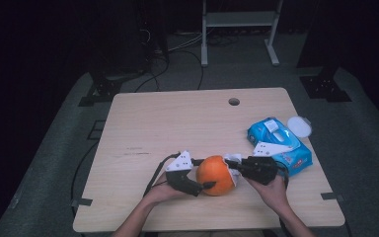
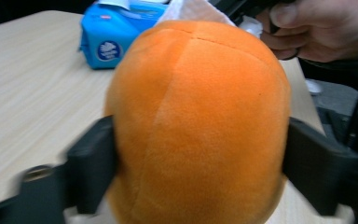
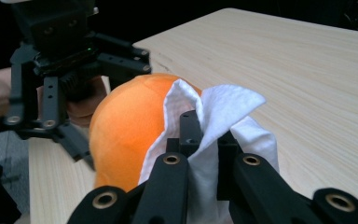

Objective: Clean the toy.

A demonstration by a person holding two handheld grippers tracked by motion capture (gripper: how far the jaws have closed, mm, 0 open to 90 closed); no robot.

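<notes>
Looks light and very soft: orange plush ball (image 1: 216, 175), stuffed, with fuzzy fabric that gives under pressure. Probably not fragile and not slippery; pile grips the pads well, but the round shape can roll or squeeze out if pinched too near one end. Best taken across the widest middle, one pad on each opposite side, with moderate force only.

Rests on the table (image 1: 177, 123) at about 6 o'clock, close to the near edge, between both grippers.

Appears bright orange all over, rounded, a little taller than wide in the left gripper view, with thin seams that run from the top and divide it into panels. No stalk or face visible.

Left gripper (image 1: 197, 183): comes from 9 o'clock of the ball, jaws clamped on its two sides, pads touching the plush at the widest part.

Right gripper (image 3: 205, 135): comes from 3 o'clock, jaws clenched on a white tissue (image 3: 223, 107), which is folded, stands up above the tips and lies against the ball's side, as for wiping.

At 2 o'clock from the ball, near the right hand: blue tissue pack (image 1: 281, 143), with a round white lid (image 1: 299, 126) just beside it at its far corner.
</notes>
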